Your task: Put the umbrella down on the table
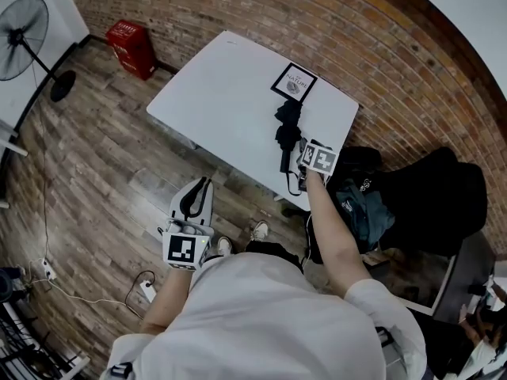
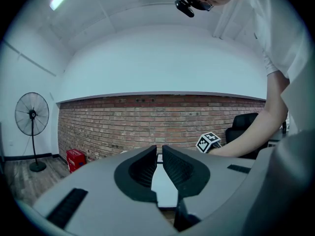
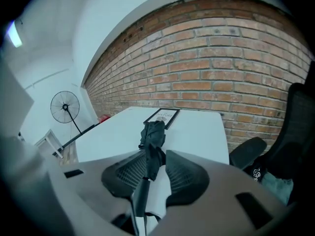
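The white worktop (image 1: 230,93) carries the folded black umbrella (image 1: 287,129) along its right side, far end near a framed print (image 1: 294,82). The right gripper (image 3: 156,168) is clamped on the umbrella's near end. The left gripper (image 2: 159,151) hangs off the worktop's near edge, jaws together with nothing between them.

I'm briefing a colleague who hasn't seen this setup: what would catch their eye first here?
The folded black umbrella stands out first, clamped in the right claw over the near right edge of the white table. Just beyond it a black-framed print lies on the table. A red box stands on the floor by the brick wall.
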`<state>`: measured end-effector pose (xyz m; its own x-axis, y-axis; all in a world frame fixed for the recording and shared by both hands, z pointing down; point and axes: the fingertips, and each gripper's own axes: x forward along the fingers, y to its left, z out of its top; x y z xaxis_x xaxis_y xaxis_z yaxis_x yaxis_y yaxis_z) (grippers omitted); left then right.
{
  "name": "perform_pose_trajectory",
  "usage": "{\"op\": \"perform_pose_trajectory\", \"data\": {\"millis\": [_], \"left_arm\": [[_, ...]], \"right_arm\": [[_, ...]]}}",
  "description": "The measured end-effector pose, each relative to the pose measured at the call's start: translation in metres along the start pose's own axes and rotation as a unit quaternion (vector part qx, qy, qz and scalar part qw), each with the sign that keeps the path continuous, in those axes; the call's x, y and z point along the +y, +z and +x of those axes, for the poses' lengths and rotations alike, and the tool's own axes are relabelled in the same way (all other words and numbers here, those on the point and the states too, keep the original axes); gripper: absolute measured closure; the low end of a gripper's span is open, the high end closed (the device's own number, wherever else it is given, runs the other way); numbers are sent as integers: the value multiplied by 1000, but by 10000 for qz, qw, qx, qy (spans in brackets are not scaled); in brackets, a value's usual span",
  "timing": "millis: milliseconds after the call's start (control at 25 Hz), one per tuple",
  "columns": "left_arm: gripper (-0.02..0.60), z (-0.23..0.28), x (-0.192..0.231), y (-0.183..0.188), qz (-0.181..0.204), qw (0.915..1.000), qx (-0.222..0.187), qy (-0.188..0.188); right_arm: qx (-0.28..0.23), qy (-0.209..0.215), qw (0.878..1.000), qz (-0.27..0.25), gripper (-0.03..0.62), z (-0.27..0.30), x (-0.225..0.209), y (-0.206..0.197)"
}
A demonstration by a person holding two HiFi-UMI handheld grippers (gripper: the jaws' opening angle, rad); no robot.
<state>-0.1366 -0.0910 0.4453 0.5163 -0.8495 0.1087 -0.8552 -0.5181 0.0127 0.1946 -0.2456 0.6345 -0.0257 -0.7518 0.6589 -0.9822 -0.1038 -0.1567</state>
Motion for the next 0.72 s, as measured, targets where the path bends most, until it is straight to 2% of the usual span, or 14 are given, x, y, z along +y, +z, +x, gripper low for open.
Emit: {"op": "perform_pose_trajectory", "data": {"millis": [120, 240, 520, 720], "left_arm": [[528, -7, -1, -5, -39, 10000, -31, -82], [528, -14, 0, -12, -74, 9999, -56, -126], [528, -21, 1, -12, -82, 9997, -136, -203], [528, -17, 8, 4, 18, 9992, -310, -240]], "right_arm": [[-177, -132, 9997, 133, 526, -19, -8, -6], [-288, -147, 9990, 295, 561, -37, -13, -16], [-590, -74, 9967, 550, 574, -75, -25, -34], [-1052, -38, 9927, 583, 574, -102, -30, -8]]}}
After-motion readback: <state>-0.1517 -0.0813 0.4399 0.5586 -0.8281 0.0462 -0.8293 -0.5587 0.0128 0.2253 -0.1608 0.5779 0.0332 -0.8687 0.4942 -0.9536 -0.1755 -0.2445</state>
